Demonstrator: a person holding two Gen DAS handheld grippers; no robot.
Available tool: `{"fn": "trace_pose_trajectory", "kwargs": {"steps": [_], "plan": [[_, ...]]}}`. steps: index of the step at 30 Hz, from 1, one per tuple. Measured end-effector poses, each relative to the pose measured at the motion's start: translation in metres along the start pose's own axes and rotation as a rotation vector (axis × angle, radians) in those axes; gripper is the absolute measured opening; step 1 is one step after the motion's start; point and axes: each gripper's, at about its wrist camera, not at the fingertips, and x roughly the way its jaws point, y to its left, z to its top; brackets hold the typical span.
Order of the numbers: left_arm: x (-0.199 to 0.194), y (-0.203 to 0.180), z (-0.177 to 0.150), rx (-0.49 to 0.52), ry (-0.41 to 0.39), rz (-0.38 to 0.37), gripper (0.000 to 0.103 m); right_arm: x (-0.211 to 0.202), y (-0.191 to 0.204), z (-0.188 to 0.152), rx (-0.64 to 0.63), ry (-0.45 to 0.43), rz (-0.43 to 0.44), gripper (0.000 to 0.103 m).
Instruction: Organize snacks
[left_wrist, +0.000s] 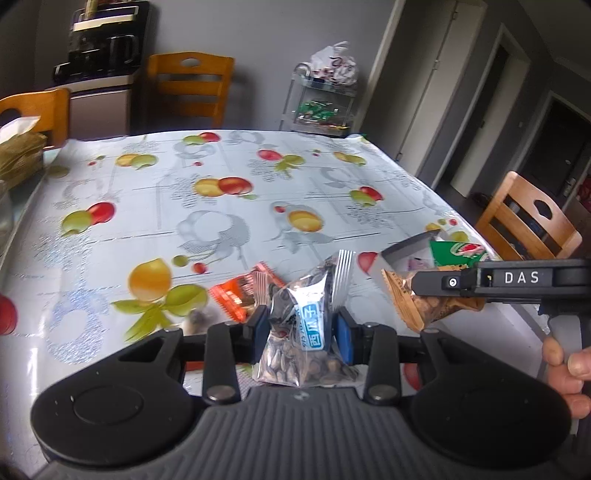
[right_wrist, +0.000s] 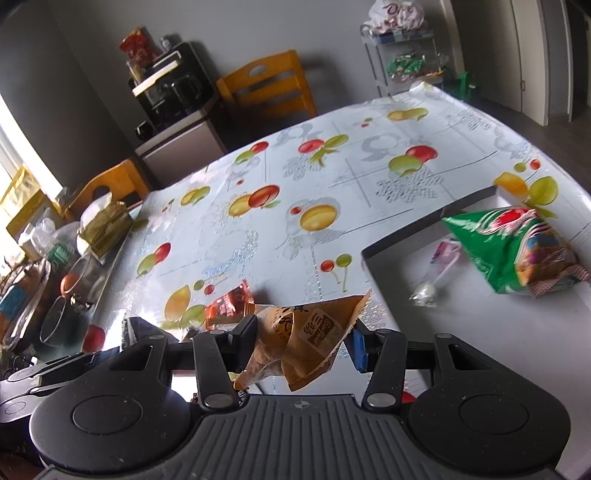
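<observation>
My left gripper (left_wrist: 301, 328) points forward over the table, its blue-padded fingers (left_wrist: 345, 339) pressed in from both sides on a clear seed packet (left_wrist: 306, 325) that stands upright between them. My right gripper (right_wrist: 303, 338) is tilted to one side and pinches a tan snack pouch (right_wrist: 295, 339) between its fingers (right_wrist: 245, 332); the pouch hangs crumpled in the grip. In the left wrist view the right gripper's black body reaches in from the right edge, level and close beside the left one, with my right hand (left_wrist: 567, 373) wrapped around its handle, fingertips showing.
</observation>
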Motion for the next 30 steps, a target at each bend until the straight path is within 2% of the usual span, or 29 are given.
{"fn": "trace_pose_trajectory", "kwargs": {"steps": [17, 30], "plan": [[0.023, -0.053, 0.019, 0.085, 0.016, -0.110, 0.035, -0.029, -0.037, 0.002, 0.070, -0.055, -0.052, 0.050], [0.051, -0.117, 0.036, 0.173, 0.033, -0.222, 0.035, -0.052, -0.084, 0.002, 0.135, -0.090, -0.135, 0.050]]}}
